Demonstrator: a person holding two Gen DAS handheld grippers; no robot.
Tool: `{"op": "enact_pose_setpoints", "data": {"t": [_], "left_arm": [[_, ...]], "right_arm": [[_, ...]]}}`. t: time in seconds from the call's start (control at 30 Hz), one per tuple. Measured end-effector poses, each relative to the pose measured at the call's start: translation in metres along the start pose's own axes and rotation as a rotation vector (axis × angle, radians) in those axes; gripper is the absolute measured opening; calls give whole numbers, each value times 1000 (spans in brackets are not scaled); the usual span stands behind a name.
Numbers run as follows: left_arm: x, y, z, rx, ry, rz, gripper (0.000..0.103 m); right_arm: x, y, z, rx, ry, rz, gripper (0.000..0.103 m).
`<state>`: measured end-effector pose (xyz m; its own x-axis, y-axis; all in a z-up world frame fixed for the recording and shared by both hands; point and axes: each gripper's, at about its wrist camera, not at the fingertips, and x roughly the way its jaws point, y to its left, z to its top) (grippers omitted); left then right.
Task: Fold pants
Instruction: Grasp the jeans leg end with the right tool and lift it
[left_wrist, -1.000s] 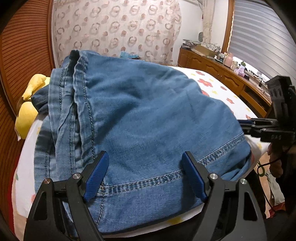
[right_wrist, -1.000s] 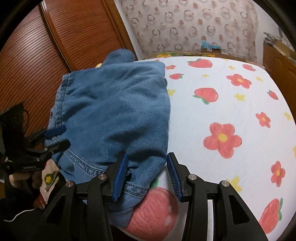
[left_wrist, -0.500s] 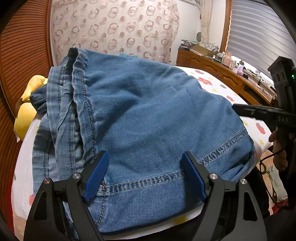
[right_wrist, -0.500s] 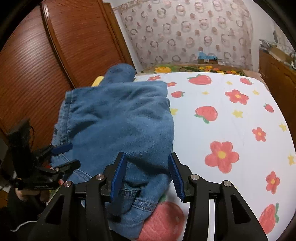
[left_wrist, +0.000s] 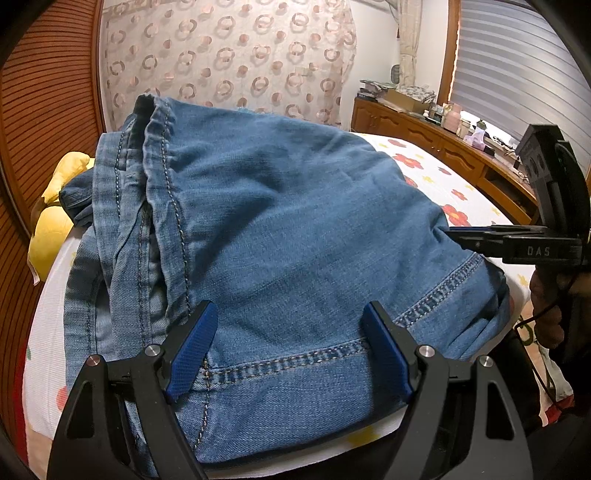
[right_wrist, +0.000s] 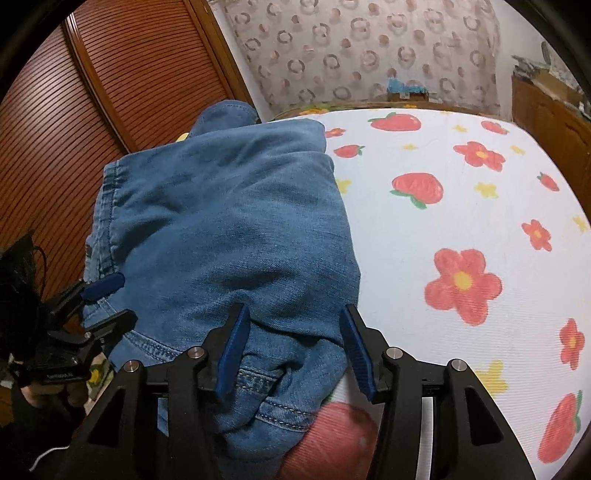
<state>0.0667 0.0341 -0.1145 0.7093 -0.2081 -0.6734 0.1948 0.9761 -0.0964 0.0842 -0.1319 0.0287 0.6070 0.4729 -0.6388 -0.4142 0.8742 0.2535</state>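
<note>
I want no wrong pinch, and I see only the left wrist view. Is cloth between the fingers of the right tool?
Observer: Yes. The near corner of the jeans lies between the fingers of the right tool, and they stand apart.
Operator: What is on the bed beyond that side of the jeans?
Observer: Only the sheet shows there, with its printed strawberries and flowers.

Left tool (left_wrist: 288, 343) tilted downward, jaws wide apart; right tool (right_wrist: 295, 350) likewise tilted, jaws half apart
</note>
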Motion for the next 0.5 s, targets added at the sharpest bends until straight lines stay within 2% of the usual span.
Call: {"op": "enact_pose_setpoints", "data": {"t": [0.03, 0.07, 0.13, 0.23, 0.33, 0.5], "left_arm": [[0, 0, 0, 1, 0, 0, 81], [0, 0, 0, 3, 0, 2, 81], [-1, 1, 0, 9, 3, 6, 81], [-5, 0, 1, -1, 7, 1, 81], [-12, -3, 1, -13, -7, -48, 81], [-1, -8, -3, 33, 24, -2, 81]], "right_arm": [[2, 1, 0, 1, 7, 23, 32], [4, 1, 0, 11, 18, 69, 21], [2, 3, 2, 6, 16, 90, 14], [-9, 13, 8, -38, -24, 84, 12], [-22, 17, 13, -53, -61, 100, 12], [-28, 25, 18, -77, -86, 123, 11]]}}
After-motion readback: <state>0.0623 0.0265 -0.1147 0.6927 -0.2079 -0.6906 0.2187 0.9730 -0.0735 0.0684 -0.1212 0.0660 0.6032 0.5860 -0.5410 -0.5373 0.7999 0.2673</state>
